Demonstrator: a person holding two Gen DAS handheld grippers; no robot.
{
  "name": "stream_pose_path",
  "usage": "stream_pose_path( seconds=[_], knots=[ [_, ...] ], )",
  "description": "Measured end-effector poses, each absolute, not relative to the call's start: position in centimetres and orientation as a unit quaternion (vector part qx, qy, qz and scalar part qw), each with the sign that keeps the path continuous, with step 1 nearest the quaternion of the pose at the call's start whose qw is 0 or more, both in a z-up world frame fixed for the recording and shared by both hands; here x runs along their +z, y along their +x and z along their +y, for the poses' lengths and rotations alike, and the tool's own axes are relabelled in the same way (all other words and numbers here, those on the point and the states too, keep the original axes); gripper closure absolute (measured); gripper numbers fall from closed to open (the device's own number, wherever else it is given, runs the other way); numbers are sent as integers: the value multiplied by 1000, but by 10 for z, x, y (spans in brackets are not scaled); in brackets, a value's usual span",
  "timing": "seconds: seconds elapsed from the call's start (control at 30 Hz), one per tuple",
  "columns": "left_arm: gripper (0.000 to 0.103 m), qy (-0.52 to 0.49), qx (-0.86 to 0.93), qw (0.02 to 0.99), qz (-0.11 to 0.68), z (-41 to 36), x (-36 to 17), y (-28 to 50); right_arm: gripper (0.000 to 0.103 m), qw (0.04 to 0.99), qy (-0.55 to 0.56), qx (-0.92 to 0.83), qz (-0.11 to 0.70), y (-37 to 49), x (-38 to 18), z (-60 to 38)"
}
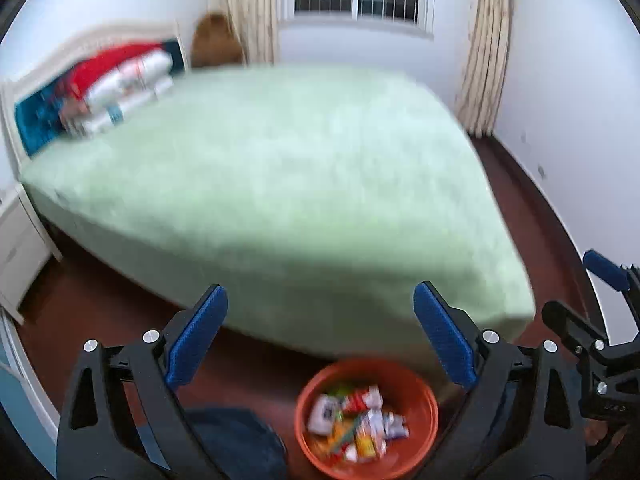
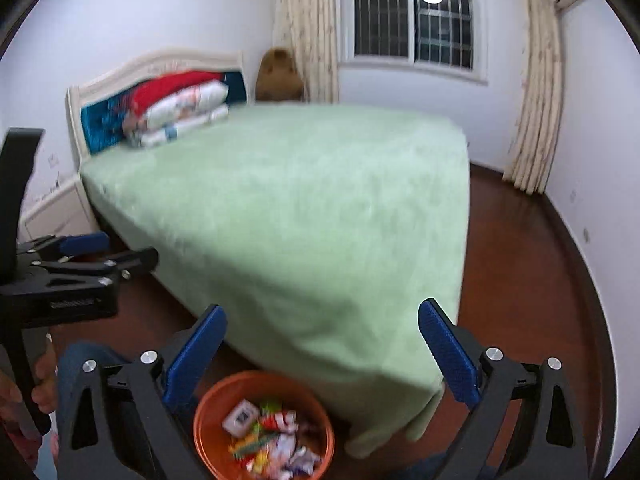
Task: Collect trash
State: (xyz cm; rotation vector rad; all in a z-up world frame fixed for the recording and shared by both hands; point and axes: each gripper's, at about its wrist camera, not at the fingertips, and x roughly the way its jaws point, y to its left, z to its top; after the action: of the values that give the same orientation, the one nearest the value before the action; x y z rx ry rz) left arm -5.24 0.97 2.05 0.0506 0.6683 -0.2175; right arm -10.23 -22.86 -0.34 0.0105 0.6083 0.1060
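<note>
An orange bucket (image 1: 424, 400) stands on the dark red floor at the bed's near corner. It holds several colourful wrappers and crumpled bits of trash (image 1: 356, 424). It also shows in the right wrist view (image 2: 208, 420) with the trash (image 2: 272, 440) inside. My left gripper (image 1: 320, 336) is open and empty, above and behind the bucket. My right gripper (image 2: 322, 352) is open and empty, held above the bucket. Each gripper shows at the edge of the other's view, the right one (image 1: 592, 300) and the left one (image 2: 108, 252).
A bed with a green cover (image 2: 304, 200) fills the middle. Folded bedding (image 2: 180, 108) lies by the white headboard. A white nightstand (image 1: 16, 248) stands at the left. Curtains (image 2: 536, 80) and a window are on the far wall. A brown plush (image 2: 280, 76) sits behind the bed.
</note>
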Motion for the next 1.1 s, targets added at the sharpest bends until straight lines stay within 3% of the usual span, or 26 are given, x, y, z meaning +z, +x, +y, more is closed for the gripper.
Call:
stream_pose_path(
  seconds=[0.37,1.1],
  knots=[
    [10,15,-86,969,232,8,83,-75,6,973,7,38,228,-114,43,-231],
    [10,14,-87,975,203,13,97,-82,6,982,11,25,188,-131,67,-233]
  ],
)
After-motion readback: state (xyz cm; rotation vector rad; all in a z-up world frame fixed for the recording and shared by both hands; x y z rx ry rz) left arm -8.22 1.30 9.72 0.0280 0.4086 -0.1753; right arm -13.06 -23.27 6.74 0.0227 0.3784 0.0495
